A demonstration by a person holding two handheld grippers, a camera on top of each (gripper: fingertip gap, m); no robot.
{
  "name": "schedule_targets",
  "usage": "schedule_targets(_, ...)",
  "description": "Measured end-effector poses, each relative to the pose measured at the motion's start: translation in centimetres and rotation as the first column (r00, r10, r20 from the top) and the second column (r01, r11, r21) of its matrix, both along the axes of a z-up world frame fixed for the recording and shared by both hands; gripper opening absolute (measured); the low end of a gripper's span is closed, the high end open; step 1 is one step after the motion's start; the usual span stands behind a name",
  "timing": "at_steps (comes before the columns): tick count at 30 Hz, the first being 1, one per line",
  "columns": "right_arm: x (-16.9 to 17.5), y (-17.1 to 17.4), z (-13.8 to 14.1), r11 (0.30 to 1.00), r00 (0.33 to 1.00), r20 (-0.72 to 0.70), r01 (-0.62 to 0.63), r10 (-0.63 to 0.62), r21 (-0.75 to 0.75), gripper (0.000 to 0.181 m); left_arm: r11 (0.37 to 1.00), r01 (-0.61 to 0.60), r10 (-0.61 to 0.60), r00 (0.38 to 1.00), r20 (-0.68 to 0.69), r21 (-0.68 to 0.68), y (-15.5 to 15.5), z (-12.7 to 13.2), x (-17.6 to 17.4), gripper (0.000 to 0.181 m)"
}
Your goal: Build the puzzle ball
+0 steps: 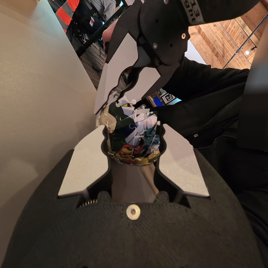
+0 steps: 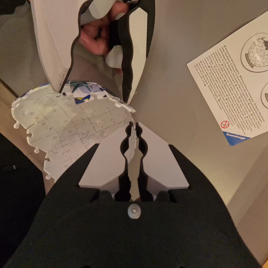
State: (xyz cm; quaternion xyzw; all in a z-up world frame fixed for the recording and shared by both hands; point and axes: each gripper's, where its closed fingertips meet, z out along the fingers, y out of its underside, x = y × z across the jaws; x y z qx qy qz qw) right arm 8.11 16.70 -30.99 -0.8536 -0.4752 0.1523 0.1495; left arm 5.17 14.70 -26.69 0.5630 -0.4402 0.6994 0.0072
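Observation:
The puzzle ball point(image 1: 130, 142) is a part-built curved shell, colourful outside and white inside point(image 2: 65, 123), with knobbed open edges. My left gripper point(image 1: 133, 126) is shut on it, one finger on each side of the shell, and holds it up off the table. In the right wrist view the left gripper point(image 2: 93, 96) comes in from the top and straddles the shell's far edge. My right gripper point(image 2: 134, 123) is nearly closed, pinching the shell's rim at its right side. In the left wrist view it point(image 1: 116, 108) reaches down from above onto the shell's top edge.
A printed instruction leaflet point(image 2: 232, 87) lies on the grey table point(image 2: 181, 72) to the right. A person in a black jacket point(image 1: 203, 116) is close behind the ball, and a hand point(image 2: 94, 39) holds the left gripper. The table top point(image 1: 43, 87) fills the left.

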Motion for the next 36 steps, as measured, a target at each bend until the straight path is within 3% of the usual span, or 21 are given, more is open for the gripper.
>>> schedule_targets(36, -1.5, -0.5, -0.7, 0.998, 0.998, -0.021, -0.053, 0.052, -0.035, 0.014, 0.999, 0.027, -0.027, 1.0, 0.006, -0.02, -0.7, 0.1, 0.1, 0.067)
